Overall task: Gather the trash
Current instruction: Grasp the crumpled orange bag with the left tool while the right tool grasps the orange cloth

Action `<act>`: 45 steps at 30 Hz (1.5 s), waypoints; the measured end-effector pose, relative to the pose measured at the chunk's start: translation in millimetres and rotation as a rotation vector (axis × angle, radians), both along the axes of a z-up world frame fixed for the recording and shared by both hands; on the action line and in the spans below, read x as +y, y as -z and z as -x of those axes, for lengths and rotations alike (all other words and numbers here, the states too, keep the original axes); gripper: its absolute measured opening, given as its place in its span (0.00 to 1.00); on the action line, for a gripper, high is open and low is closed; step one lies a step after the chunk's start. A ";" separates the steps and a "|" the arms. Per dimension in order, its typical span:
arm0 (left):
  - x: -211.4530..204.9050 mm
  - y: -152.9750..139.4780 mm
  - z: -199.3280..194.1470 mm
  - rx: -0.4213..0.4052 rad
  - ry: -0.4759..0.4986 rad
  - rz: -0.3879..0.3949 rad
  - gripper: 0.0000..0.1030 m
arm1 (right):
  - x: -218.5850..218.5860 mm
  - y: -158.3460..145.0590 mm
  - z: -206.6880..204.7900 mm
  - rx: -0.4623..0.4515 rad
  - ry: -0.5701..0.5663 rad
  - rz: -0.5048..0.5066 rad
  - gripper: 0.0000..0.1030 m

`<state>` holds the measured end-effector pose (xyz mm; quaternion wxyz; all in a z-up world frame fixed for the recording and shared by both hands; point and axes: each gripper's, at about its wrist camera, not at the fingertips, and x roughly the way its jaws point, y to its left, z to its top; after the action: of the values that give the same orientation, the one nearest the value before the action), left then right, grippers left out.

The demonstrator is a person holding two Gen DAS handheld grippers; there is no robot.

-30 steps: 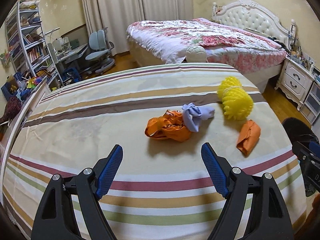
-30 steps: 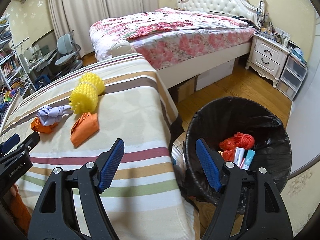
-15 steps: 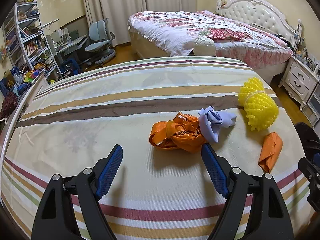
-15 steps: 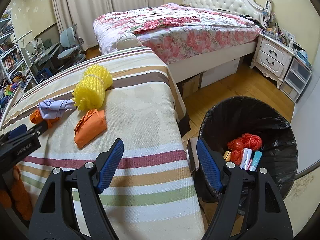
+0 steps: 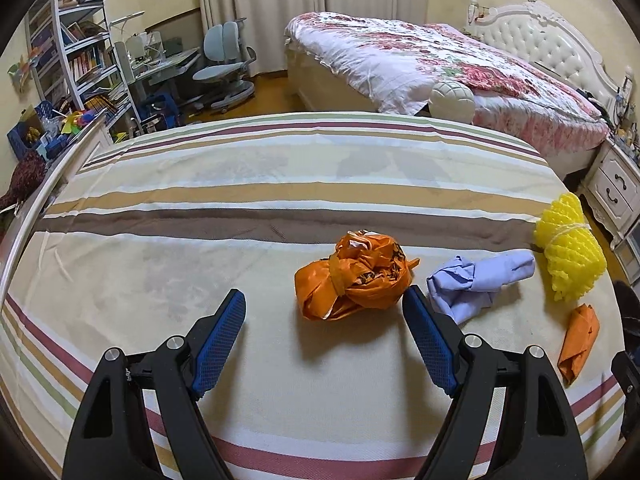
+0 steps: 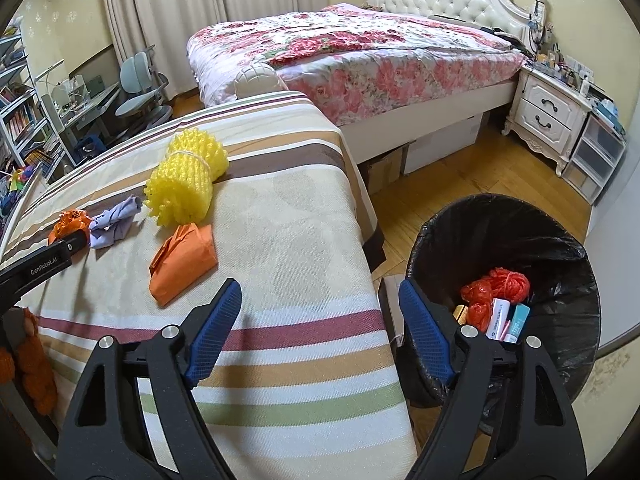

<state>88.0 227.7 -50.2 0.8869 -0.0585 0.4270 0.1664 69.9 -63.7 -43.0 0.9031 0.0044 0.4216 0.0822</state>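
A crumpled orange bag (image 5: 354, 276) lies on the striped bedcover (image 5: 240, 200), just ahead of my open, empty left gripper (image 5: 324, 304). To its right lie a purple crumpled wad (image 5: 476, 280), a yellow foam net (image 5: 570, 256) and a folded orange piece (image 5: 580, 338). In the right wrist view these show as the yellow net (image 6: 184, 186), the orange piece (image 6: 182, 260), the purple wad (image 6: 112, 228) and the orange bag (image 6: 68, 222). My right gripper (image 6: 320, 294) is open and empty over the bed's corner, beside a black-lined trash bin (image 6: 500, 240) holding red bags and small boxes.
A floral bed (image 6: 360, 52) stands behind, with a white nightstand (image 6: 548, 116) and plastic drawers (image 6: 596, 152) at right. A desk, chairs (image 5: 224, 64) and bookshelves (image 5: 80, 60) are at the far left. Wooden floor (image 6: 460, 176) lies between bed and bin.
My left gripper has moved forward and left toward the orange bag, which now lies just ahead of the fingers. My right gripper has shifted slightly left, away from the bin.
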 end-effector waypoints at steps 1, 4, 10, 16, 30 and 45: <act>0.9 -0.2 1.0 -0.001 -0.001 -0.001 0.76 | 1.2 -0.7 -0.1 -0.002 0.000 -0.002 0.77; 2.3 -1.2 5.1 -0.005 0.003 -0.007 0.76 | 5.4 -2.5 -1.3 -0.001 -0.010 -0.018 0.77; 12.2 -2.4 12.7 -0.008 -0.005 0.003 0.76 | 28.7 -8.6 -2.7 -0.006 -0.055 -0.030 0.77; 20.8 -2.5 20.9 -0.010 -0.003 0.019 0.76 | 59.2 -4.3 -8.9 0.010 -0.096 -0.014 0.77; 22.6 -3.7 24.8 -0.038 0.042 0.051 0.76 | 70.2 3.2 -6.6 0.029 -0.110 0.054 0.32; 16.7 -3.9 3.6 -0.052 0.061 0.053 0.77 | 66.3 3.8 -12.1 0.017 -0.131 0.036 0.26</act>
<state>84.4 244.4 -46.3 0.9005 -0.0730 0.4097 0.1265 82.0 2.6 -46.8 0.8921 -0.0389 0.4298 0.1337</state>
